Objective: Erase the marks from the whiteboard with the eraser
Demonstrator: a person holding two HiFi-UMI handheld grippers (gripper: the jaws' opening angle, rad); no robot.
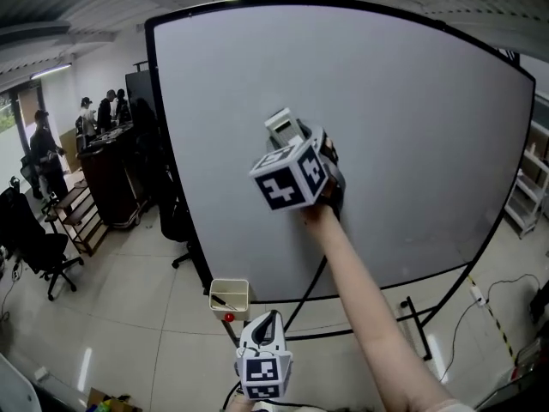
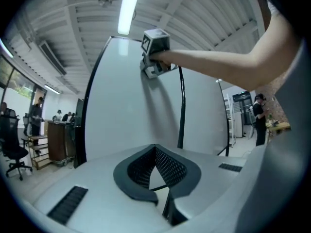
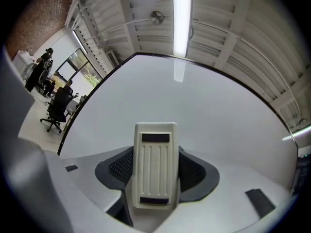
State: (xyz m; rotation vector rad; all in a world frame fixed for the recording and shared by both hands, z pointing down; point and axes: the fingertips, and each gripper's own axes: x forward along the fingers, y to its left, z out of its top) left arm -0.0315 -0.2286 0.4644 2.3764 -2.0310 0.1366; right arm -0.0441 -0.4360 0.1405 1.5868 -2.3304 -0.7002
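A large whiteboard (image 1: 395, 118) on a black stand fills the head view; I see no marks on its grey-white face. My right gripper (image 1: 296, 144) is raised against the board near its middle, shut on a white ribbed eraser (image 3: 155, 169), whose top end (image 1: 283, 127) pokes up past the marker cube. In the right gripper view the eraser stands upright between the jaws with the whiteboard (image 3: 194, 106) behind it. My left gripper (image 1: 264, 337) hangs low by the board's foot, its jaws shut with nothing between them (image 2: 156, 178). From the left gripper view, the right gripper (image 2: 154, 57) shows high on the whiteboard (image 2: 126, 106).
A small white bin (image 1: 229, 294) holding a marker hangs below the board's lower left corner. Black stand legs (image 1: 412, 316) and cables (image 1: 489, 303) run over the floor. Office chairs (image 1: 43, 247), a dark counter (image 1: 111, 170) and several people (image 1: 43, 144) are at the left.
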